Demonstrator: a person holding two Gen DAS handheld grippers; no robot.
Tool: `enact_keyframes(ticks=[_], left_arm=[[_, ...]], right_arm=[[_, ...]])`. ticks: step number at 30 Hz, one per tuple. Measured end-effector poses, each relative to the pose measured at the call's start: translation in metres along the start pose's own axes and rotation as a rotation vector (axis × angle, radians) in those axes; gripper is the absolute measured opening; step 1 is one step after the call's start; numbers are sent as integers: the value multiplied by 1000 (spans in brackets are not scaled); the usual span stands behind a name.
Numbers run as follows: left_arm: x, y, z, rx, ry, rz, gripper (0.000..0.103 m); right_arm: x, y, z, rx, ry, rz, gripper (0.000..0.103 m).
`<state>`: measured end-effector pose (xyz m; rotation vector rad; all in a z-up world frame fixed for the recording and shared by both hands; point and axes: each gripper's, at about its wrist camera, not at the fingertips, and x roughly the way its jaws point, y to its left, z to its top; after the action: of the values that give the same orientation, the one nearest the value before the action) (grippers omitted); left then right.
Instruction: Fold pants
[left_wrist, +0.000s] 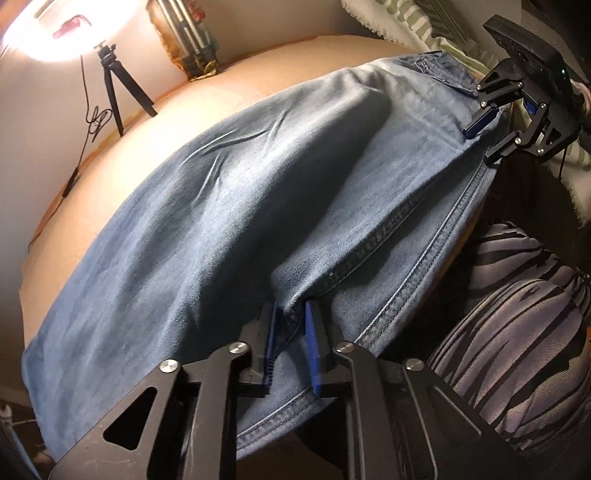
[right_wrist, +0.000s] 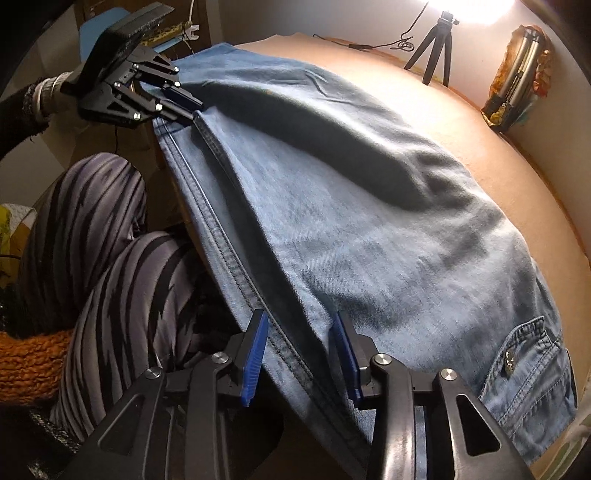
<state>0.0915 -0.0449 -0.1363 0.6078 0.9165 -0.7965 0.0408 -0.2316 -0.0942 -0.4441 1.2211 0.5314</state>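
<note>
Where faded blue denim pants (left_wrist: 229, 206) overhang the tan worktop (left_wrist: 110, 155) edge, left gripper (left_wrist: 290, 332) clamps their dark seam; right gripper (right_wrist: 299, 354) straddles it, pads apart, bare worktop beyond.

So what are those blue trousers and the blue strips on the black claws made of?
The blue trousers look like washed denim: twill weave, faded patches, double-stitched seam, matte. The blue strips on the right gripper look like ribbed rubber or plastic, possibly; its black arms seem anodised metal, with silver screw heads.
</note>
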Motion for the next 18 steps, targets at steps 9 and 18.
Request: enact_keyframes(ticks=[9,18], left_arm=[[-38,-4,-2,-35,-71,-18,7],[-30,-19,-20,-56,-41,-57,7]], right_arm=[[-22,-3,7,-23,-30,-70,1],[-32,19,-12,-45,-17,-29,0]])
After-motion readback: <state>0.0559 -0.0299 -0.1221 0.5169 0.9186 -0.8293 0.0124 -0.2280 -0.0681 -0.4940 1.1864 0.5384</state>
